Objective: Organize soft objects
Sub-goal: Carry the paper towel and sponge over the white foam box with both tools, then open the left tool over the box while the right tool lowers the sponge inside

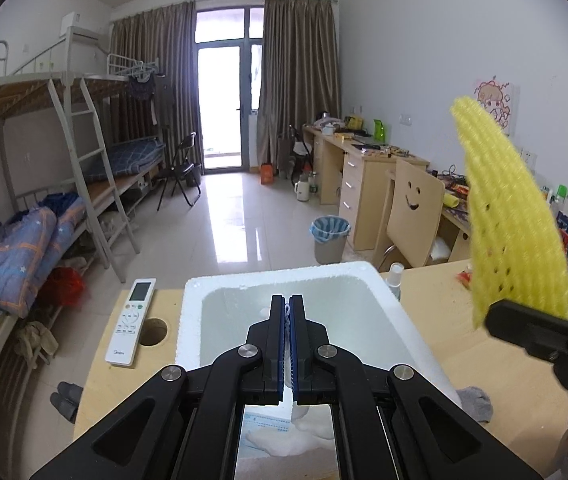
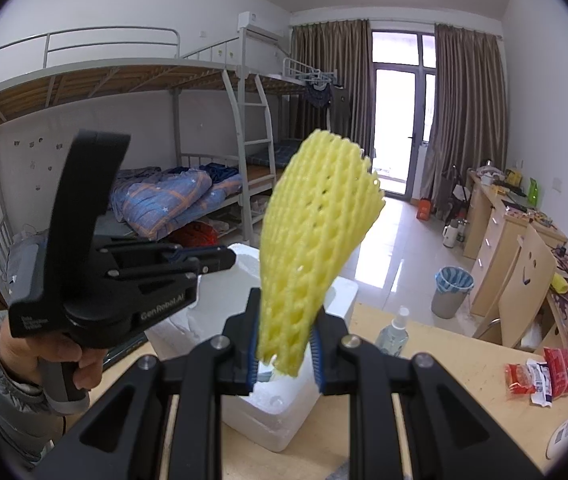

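Note:
My right gripper [image 2: 285, 320] is shut on the lower end of a yellow foam net sleeve [image 2: 315, 232], which stands upright over the white styrofoam box [image 2: 276, 420]. From the left wrist that sleeve [image 1: 511, 216] and the right gripper [image 1: 531, 328] appear at the far right. My left gripper [image 1: 287, 304] hangs over the box's [image 1: 268, 276] hollow with its jaws together. A thin white strand is pinched between its pads, and white soft material [image 1: 291, 432] shows below them. A hand holds the left gripper [image 2: 204, 260] just left of the sleeve.
The box stands on a wooden table [image 1: 483, 344]. A white remote [image 1: 130, 322] and a round cable hole [image 1: 154, 332] lie to its left. A spray bottle [image 2: 393, 332], a grey cloth [image 1: 475, 402] and red snack packets [image 2: 539, 376] are on its right.

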The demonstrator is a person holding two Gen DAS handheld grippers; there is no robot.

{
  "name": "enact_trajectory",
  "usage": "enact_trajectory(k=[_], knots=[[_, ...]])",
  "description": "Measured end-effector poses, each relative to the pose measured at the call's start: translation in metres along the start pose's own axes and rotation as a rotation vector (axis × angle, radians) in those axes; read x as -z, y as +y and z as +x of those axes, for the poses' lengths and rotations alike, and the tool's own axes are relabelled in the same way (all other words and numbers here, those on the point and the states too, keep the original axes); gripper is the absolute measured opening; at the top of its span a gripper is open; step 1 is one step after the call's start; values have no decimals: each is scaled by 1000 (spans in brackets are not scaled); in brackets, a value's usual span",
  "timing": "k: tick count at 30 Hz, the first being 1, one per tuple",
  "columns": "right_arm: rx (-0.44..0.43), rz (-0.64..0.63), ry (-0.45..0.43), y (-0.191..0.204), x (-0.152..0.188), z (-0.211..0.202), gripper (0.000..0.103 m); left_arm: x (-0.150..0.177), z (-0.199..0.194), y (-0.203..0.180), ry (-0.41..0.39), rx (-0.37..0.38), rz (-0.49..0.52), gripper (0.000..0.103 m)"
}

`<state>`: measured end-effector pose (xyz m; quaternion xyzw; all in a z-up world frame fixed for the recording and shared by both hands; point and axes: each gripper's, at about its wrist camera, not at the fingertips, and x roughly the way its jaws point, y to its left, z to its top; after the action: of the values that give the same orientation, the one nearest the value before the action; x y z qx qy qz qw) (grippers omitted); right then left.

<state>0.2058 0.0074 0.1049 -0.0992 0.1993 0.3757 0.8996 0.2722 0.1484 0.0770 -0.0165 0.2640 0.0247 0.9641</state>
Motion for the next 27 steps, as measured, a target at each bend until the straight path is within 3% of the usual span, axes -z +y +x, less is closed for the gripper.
enact_trajectory(k=[16, 18, 19, 20, 22, 24, 27], knots=[[23, 9, 20, 5, 0, 11, 25, 7, 22, 0, 57, -18, 9, 4], [22, 10, 20, 5, 0, 11, 25, 7, 22, 0, 56, -18, 22, 15], [22, 9, 20, 5, 0, 11, 25, 6, 23, 1, 59, -20, 25, 37], [23, 10, 19, 5, 0, 11, 25, 6, 22, 1, 53, -29, 21, 75], [26, 13, 18, 4, 1, 11, 25, 6, 17, 3, 25, -62, 14, 103], [30, 17, 19, 3, 1, 12, 25, 7, 5, 7, -44, -90, 3, 103], [31, 20, 26, 4, 2, 15, 25, 6, 0, 11, -46, -98, -2, 103]])
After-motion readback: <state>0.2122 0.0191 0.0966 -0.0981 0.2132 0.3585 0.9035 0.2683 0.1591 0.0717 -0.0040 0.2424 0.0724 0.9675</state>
